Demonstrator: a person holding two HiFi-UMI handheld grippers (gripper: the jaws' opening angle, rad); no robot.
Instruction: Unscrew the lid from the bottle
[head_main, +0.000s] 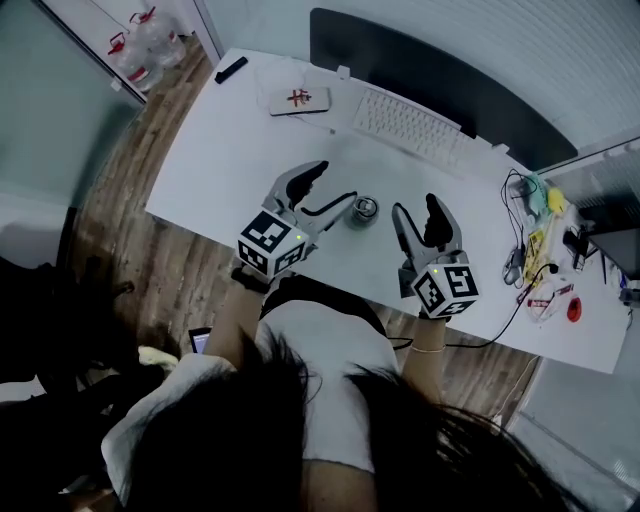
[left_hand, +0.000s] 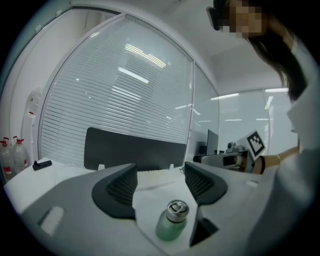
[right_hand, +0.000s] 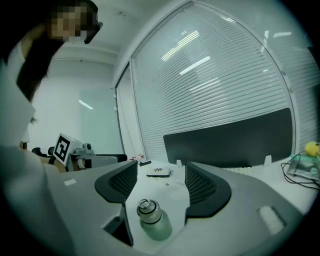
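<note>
A small pale-green bottle (head_main: 362, 211) with a silver metal screw lid (left_hand: 176, 210) stands upright on the white table (head_main: 250, 150), near its front edge. It sits between the two grey hand-held grippers, which face it from either side.

In the head view the left gripper (head_main: 338, 182) reaches in from the left. The tip of its nearer finger (head_main: 345, 200) comes just beside the bottle; whether the two touch cannot be told there. The right gripper (head_main: 416, 205) is a little apart on the other side, its tips pointing past the bottle towards the white keyboard (head_main: 405, 122).

In the left gripper view, the left gripper (left_hand: 160, 180) has its jaws spread wide. The bottle (left_hand: 171, 225) shows in the gap between them, lower than the ribbed dark pads (left_hand: 122, 187) and closer to the right-hand jaw. Neither pad presses on it.

The right gripper view shows much the same. The right gripper (right_hand: 160, 182) is released with jaws well apart, and the bottle (right_hand: 152, 225) shows low in the gap, nearer the left-hand jaw and untouched by the pads (right_hand: 200, 185). A small ring stands on top of the lid (right_hand: 145, 206), which is on the bottle.
</note>
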